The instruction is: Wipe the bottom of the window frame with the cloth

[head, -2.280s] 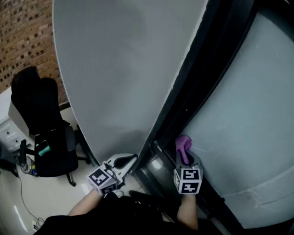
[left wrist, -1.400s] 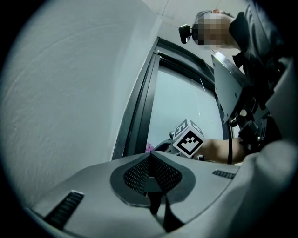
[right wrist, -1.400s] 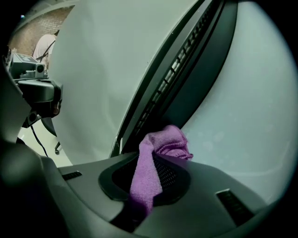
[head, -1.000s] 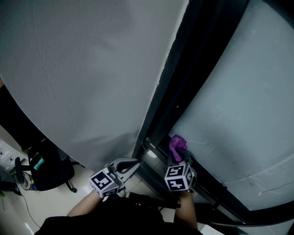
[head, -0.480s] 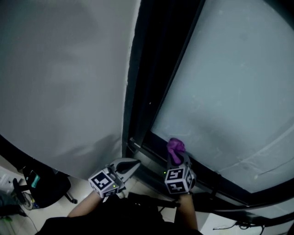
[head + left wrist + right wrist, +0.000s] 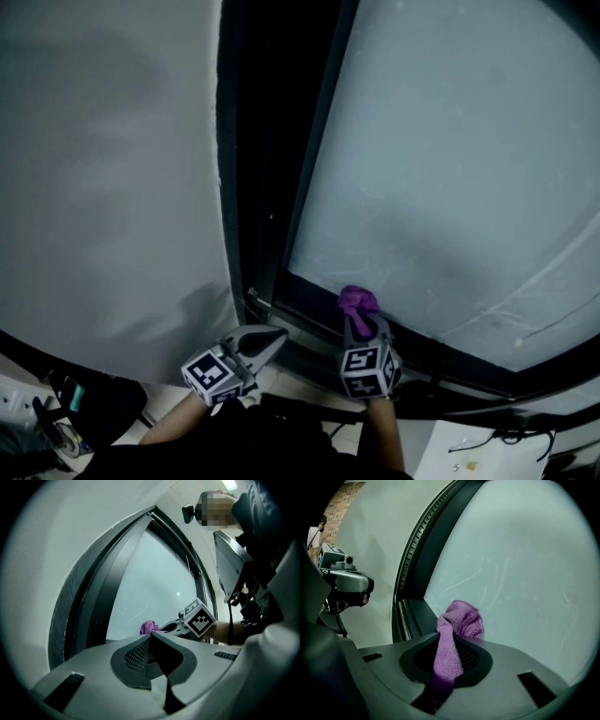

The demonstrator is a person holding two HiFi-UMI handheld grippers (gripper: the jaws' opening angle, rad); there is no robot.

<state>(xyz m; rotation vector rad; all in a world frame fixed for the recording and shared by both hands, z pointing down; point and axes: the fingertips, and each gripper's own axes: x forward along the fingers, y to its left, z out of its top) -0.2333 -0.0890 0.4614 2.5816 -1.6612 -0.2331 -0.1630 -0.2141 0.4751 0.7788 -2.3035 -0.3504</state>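
A purple cloth [image 6: 358, 301] is clamped in my right gripper [image 6: 362, 319], its bunched end sticking out past the jaws. That end rests against the pale glass just above the dark bottom rail of the window frame [image 6: 441, 362]. In the right gripper view the cloth [image 6: 458, 620] runs down between the shut jaws. My left gripper [image 6: 269, 341] is shut with nothing in it, held left of the right one and below the frame's lower left corner. From the left gripper view the cloth [image 6: 149, 626] shows beyond the closed tips.
A dark upright frame post [image 6: 272, 141] divides the frosted glass [image 6: 450, 169] from a grey wall panel [image 6: 94, 187]. A black office chair [image 6: 94, 401] stands on the floor at lower left. Cables [image 6: 511, 439] lie at lower right.
The head view has swung right toward the window, so the brick wall and most of the chair have left it. Both grippers keep their spacing; the cloth stays at the glass's lower edge.
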